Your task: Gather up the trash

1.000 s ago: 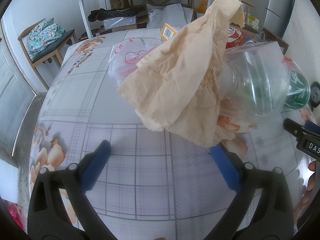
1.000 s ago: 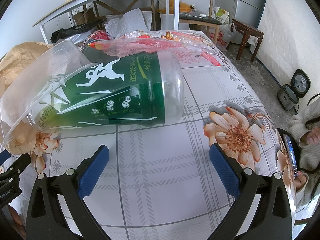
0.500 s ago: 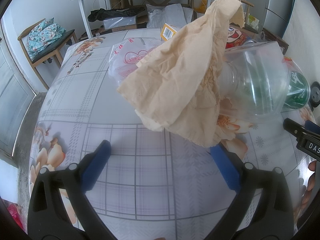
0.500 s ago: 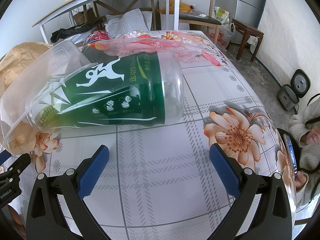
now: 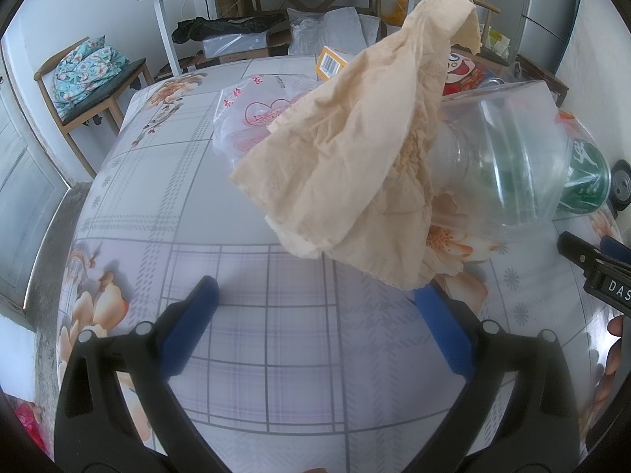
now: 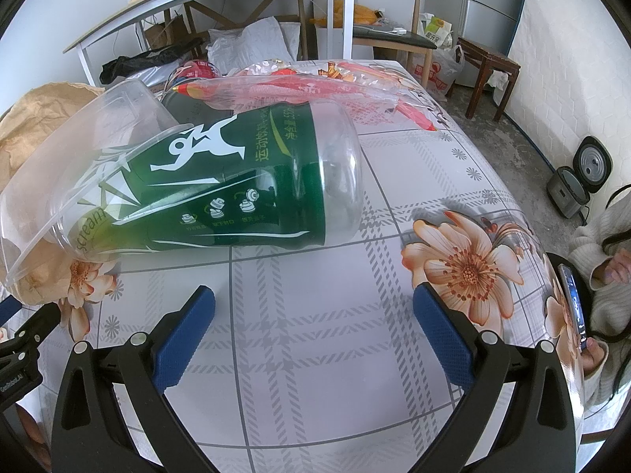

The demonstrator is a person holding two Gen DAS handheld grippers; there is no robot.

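Observation:
A crumpled beige paper tissue (image 5: pixel 355 149) rises just ahead of my open left gripper (image 5: pixel 315 315); its lower edge overlaps the right blue pad (image 5: pixel 437 315). Beside it a clear plastic container (image 5: pixel 508 146) lies on its side with a green-labelled bottle (image 5: pixel 583 181) inside it. In the right wrist view that bottle (image 6: pixel 236 181) lies across the table, its neck end inside the clear container (image 6: pixel 79 157), the tissue (image 6: pixel 35 118) behind at far left. My right gripper (image 6: pixel 315 315) stands open just short of the bottle, nothing between its fingers.
A thin plastic bag with red print (image 5: pixel 256 110) and a yellow box (image 5: pixel 331 63) lie further back. A red and clear wrapper (image 6: pixel 315 86) lies behind the bottle. The floral tablecloth (image 6: pixel 355 315) covers the table. A person with a phone (image 6: pixel 575 307) sits at right.

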